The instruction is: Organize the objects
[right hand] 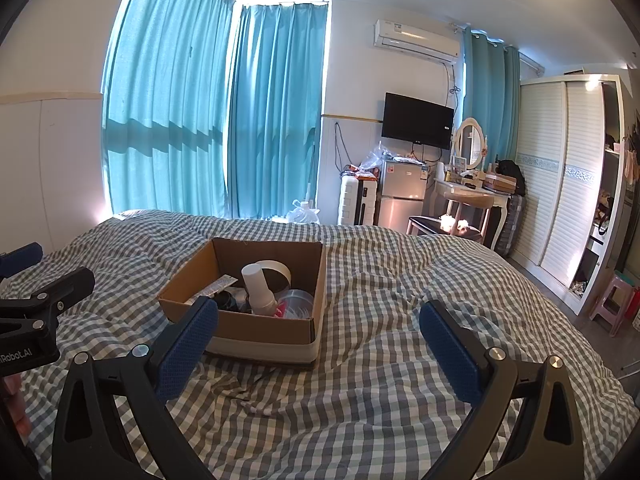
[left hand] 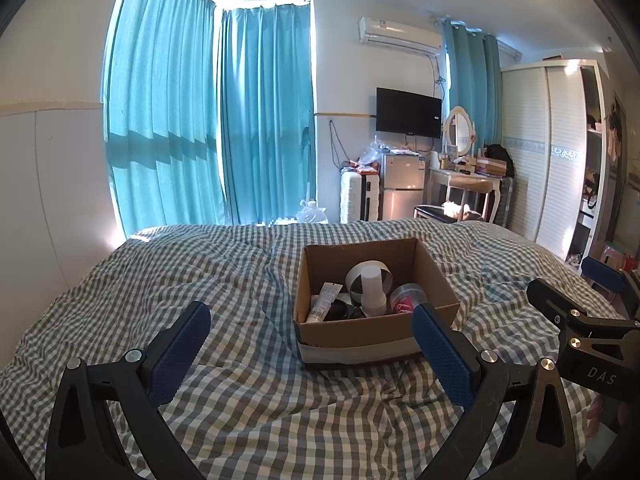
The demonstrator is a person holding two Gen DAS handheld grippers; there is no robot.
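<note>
My left gripper (left hand: 312, 326) and right gripper (right hand: 318, 320) both gaped wide, empty. The brown cardboard box (left hand: 372, 330) sat on the checked quilt (left hand: 200, 280), holding a white bottle (left hand: 374, 290) and tube (left hand: 326, 300).

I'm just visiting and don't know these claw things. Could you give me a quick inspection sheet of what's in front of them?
Surface: bed with rumpled checked cover.
Job's things: open cardboard box holding a white bottle, tape roll, tube, clear cup and dark items.
Clutter: nothing seen on the cover.
Claws: left claw open, empty; right claw open, empty.
Cables: wires on the far wall.
Surroundings: teal curtains, TV, fridge, wardrobe.
</note>
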